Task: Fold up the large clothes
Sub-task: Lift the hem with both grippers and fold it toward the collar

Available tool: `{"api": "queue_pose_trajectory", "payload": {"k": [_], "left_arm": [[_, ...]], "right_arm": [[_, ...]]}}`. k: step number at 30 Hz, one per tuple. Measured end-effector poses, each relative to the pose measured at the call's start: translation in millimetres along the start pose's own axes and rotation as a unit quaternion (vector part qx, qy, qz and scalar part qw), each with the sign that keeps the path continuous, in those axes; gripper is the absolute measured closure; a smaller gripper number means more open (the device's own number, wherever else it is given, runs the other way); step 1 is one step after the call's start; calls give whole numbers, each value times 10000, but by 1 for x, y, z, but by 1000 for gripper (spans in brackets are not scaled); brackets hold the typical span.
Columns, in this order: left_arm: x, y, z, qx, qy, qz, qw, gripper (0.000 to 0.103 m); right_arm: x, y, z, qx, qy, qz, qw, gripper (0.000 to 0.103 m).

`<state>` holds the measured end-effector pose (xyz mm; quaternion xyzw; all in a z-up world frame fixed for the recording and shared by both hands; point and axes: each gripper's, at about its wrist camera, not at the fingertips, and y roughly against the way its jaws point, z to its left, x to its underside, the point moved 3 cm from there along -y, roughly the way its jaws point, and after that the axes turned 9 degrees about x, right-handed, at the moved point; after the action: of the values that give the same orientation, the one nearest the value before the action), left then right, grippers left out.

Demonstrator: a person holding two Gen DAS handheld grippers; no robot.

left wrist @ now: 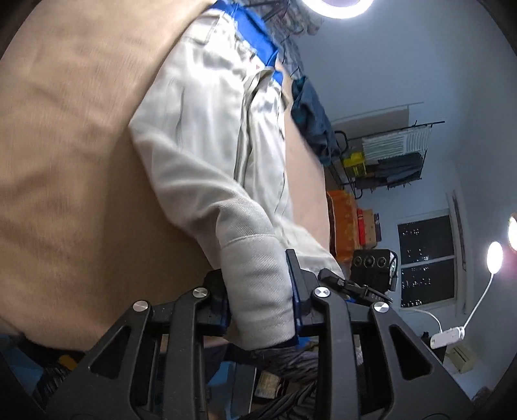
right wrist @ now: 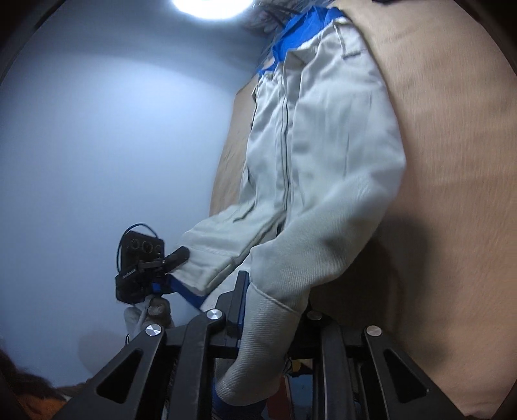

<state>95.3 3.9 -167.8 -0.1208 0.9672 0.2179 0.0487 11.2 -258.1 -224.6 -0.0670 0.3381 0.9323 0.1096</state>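
We see a pale grey jacket (left wrist: 206, 129) with blue trim lying on a tan table (left wrist: 64, 161). Our left gripper (left wrist: 260, 300) grasps one cuff, our right gripper (right wrist: 271, 320) the other. Its long axis runs from our grippers away to the collar.

One pale grey work jacket (left wrist: 206, 135) with blue trim, two sleeve cuffs (left wrist: 261, 290) (right wrist: 268, 342). Two black grippers (left wrist: 260, 302) (right wrist: 269, 318), one cuff pinched in each. One tan cloth-covered table (left wrist: 64, 161). One ring light (left wrist: 339, 8). Two desk lamps (left wrist: 494, 258). One wire rack (left wrist: 391, 155). One window (left wrist: 426, 261).
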Motion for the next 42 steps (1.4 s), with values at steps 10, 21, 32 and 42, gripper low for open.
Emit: {"api": "queue_pose_trajectory", "payload": {"k": [10, 21, 32, 42], "left_arm": [[-60, -19, -14, -324, -174, -315, 9988, 76], [-99, -42, 14, -760, 42, -401, 9963, 76], [-114, -49, 35, -826, 546, -434, 9941, 53], [-135, 4, 15, -563, 524, -1123, 9907, 33]], "right_arm": [[-73, -1, 18, 661, 80, -111, 9977, 87], [-121, -28, -8, 1032, -338, -68, 9941, 86], [-133, -38, -23, 791, -685, 4, 9945, 58], [-142, 23, -9, 358, -335, -609, 9969, 16]]}}
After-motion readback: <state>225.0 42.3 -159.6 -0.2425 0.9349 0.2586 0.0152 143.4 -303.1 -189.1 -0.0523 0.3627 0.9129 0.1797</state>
